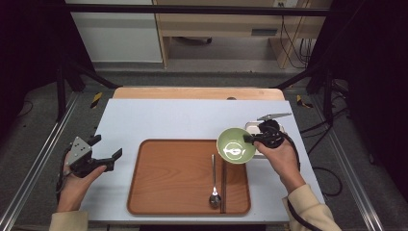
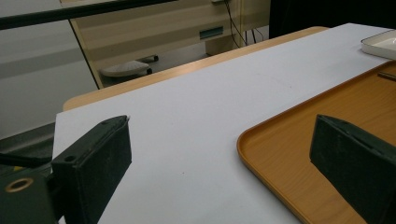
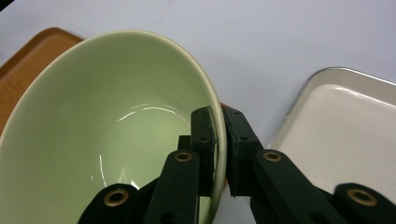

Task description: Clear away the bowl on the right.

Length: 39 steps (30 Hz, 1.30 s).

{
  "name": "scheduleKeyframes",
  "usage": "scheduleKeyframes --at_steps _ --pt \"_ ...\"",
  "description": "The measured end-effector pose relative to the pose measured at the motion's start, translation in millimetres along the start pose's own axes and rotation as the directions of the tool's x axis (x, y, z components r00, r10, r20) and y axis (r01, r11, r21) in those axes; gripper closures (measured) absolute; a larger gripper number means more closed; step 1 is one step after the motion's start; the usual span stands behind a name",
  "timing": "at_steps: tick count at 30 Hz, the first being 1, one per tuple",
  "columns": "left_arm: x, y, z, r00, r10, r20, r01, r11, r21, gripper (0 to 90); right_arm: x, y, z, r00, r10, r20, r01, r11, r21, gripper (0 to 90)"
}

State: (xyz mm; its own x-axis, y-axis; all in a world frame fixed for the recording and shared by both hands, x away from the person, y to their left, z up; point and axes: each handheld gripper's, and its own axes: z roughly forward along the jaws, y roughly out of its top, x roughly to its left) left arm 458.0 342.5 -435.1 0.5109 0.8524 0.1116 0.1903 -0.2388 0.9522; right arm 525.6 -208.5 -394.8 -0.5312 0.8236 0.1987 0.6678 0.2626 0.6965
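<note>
Rectangular brown wooden tray [image 1: 159, 192], smooth, raised rim: landmark. On its near right part, a polished metal spoon [image 1: 214, 185] beside a dark chopstick pair [image 1: 223, 185]; seemingly already placed. Left of tray: left gripper [image 1: 107, 147], jaws wide apart, empty. Over tray's far right corner: glossy pale green ceramic bowl [image 1: 235, 144], rim pinched by right gripper [image 3: 219, 149], not yet set down. Beyond, right: white rectangular enamel dish [image 3: 341, 135].
</note>
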Motion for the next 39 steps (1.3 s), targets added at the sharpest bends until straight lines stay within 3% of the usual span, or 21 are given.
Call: scheduleKeyframes --at_steps 11,25,39 --pt "-0.4 0.5 0.0 1.0000 0.003 0.002 -0.003 1.0000 -0.001 5.3 35.6 -1.1 20.6 0.9967 -0.033 -0.075 0.036 0.998 0.050 83.7" --pt "-1.0 1.6 -0.1 1.0000 0.005 0.003 -0.005 1.0000 -0.004 5.3 74.2 -2.0 39.1 0.9851 -0.084 -0.150 0.098 0.991 0.089 83.6" --pt "-1.5 2.1 0.0 1.0000 0.008 0.006 -0.008 1.0000 -0.005 5.3 100.0 -7.8 58.8 0.9736 -0.115 -0.197 0.141 0.983 0.121 83.6"
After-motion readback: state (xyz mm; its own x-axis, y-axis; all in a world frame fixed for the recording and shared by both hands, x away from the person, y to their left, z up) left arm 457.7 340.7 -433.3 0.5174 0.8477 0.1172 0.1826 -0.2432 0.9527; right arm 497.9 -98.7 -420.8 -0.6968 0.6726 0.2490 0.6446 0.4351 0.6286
